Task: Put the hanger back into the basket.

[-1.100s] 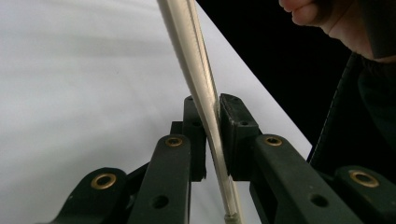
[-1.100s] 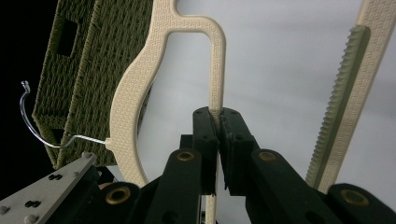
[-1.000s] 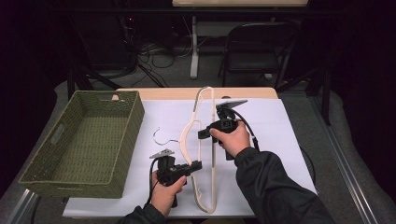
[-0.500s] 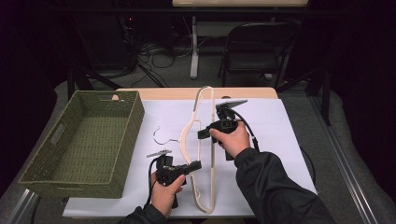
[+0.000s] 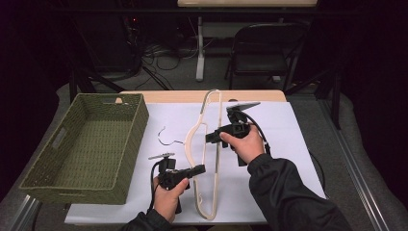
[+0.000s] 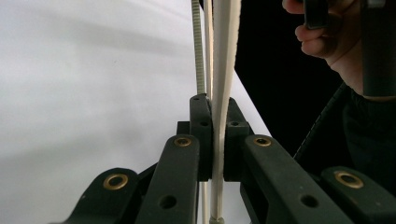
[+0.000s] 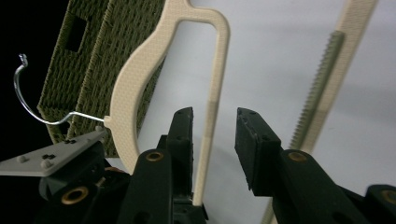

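A: Cream plastic hanger (image 5: 207, 159) lies down the middle of the frame on the white surface (image 5: 298, 159), wire hook (image 5: 166, 137) pointing left toward the woven basket (image 5: 84, 144).

B: Left hand-held gripper (image 5: 199, 169)?

A: Clamped on the hanger's lower left arm; its own view has both pads pressed flat on the thin cream bar (image 6: 219, 140).

B: And the right hand-held gripper (image 5: 211, 137)?

A: Jaws have just been opening. Upper centre, at the hanger's shoulder. The thin bar (image 7: 210, 130) runs between them, close against the left pad, well off the right one. Not gripped.

B: Risk from here?

A: Likely the hanger pivoting. With one clamp near an end, any lift lets the long free end droop or swing, and the hook could catch on the basket's rim. The thin bar might also twist in the left jaws.
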A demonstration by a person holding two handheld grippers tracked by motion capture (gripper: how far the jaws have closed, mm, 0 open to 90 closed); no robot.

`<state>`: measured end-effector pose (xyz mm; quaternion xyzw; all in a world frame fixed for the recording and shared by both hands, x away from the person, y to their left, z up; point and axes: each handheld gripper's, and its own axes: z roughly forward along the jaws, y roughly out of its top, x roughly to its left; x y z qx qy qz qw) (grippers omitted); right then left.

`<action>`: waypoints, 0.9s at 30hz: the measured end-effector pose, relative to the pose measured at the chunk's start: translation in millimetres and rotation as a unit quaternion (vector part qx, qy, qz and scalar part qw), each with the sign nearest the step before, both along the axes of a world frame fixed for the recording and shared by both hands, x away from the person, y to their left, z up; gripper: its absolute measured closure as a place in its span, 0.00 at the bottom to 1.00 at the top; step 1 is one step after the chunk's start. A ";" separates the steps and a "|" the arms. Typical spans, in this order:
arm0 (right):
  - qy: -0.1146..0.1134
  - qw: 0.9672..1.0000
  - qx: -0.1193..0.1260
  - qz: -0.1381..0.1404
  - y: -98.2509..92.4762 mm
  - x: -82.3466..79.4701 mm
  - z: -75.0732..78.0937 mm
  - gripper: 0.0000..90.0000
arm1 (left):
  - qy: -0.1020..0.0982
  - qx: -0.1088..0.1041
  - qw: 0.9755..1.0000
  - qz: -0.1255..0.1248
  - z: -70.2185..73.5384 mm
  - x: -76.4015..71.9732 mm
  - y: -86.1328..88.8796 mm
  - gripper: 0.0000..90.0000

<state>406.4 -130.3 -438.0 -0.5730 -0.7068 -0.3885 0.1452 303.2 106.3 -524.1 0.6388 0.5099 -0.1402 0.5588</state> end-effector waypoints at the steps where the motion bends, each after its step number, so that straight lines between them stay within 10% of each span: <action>1: 0.000 1.000 0.000 -0.002 -1.0 -0.4 0.2 0.75 | -0.002 0.001 1.000 0.001 1.3 -0.3 1.5 0.97; 12: -0.004 1.000 -0.004 -0.003 -18.0 -6.9 0.0 0.72 | -0.005 0.012 1.000 0.015 25.7 -8.4 28.9 0.97; 27: -0.011 0.999 -0.038 -0.007 -38.6 -15.2 -8.1 0.69 | 0.018 0.112 0.993 -0.020 64.5 2.4 67.1 0.97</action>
